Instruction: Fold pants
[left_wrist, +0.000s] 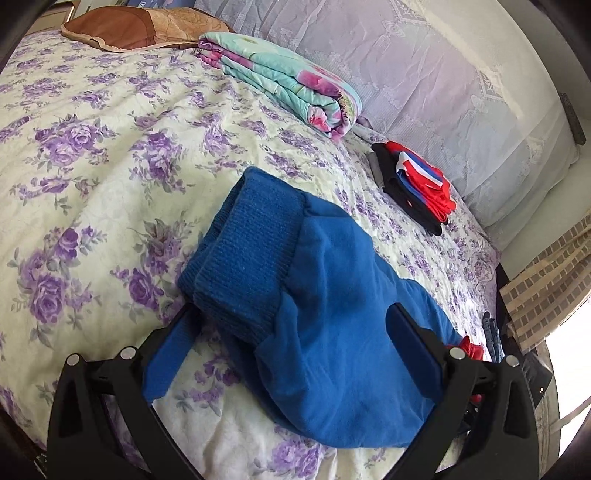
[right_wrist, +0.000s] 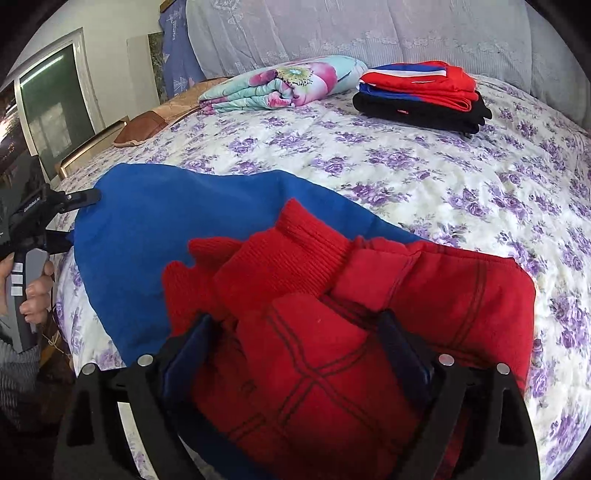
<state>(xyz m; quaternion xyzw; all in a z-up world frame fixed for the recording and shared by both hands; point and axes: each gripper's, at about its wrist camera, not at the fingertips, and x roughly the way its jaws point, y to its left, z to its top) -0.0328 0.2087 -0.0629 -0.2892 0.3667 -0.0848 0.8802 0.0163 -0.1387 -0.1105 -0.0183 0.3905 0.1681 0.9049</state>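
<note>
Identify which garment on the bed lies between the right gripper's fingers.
The red pants with dark line pattern, bunched between the right gripper; the blue pants lie behind, the folded pile far off.

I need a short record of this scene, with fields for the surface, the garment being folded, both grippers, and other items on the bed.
surface: bed with floral cover
garment: blue and red pants; blue part in the left view, red part in the right view
left gripper: open, blue cloth between the fingers
right gripper: open wide, red cloth between the fingers
folded clothes: stacked at the far side
folded blanket: near the brown pillow
</note>
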